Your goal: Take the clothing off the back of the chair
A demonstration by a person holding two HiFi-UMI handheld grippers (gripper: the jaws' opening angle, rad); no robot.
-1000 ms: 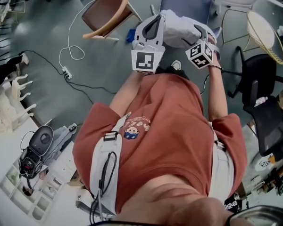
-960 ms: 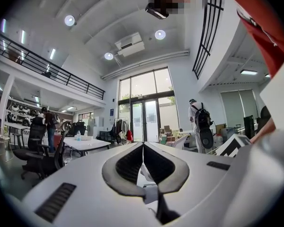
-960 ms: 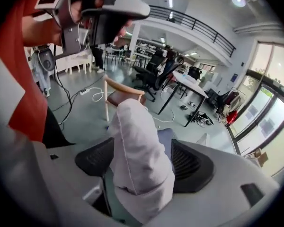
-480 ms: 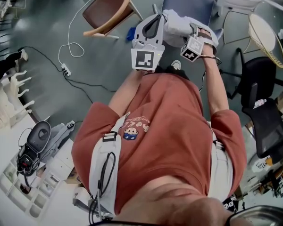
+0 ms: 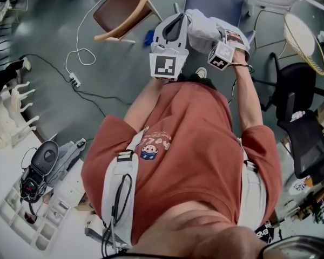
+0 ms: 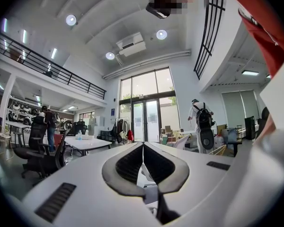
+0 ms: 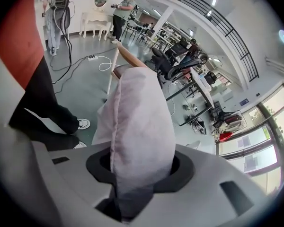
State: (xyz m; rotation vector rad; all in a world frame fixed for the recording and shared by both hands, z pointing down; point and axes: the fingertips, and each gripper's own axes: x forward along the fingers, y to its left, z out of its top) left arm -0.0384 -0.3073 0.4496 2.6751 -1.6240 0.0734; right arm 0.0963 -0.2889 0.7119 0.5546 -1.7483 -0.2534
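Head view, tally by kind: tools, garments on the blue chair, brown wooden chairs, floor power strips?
Tools: 2, left tool, right tool (jaws just been closing, garment between them)
Garment: 1
Brown wooden chair: 1
Power strip: 1
Total: 5

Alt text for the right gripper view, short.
The right gripper, its jaws just closed in, pinches a puffy fold of pale clothing that fills the centre. Behind it are a wooden chair, grey floor and a white shoe.
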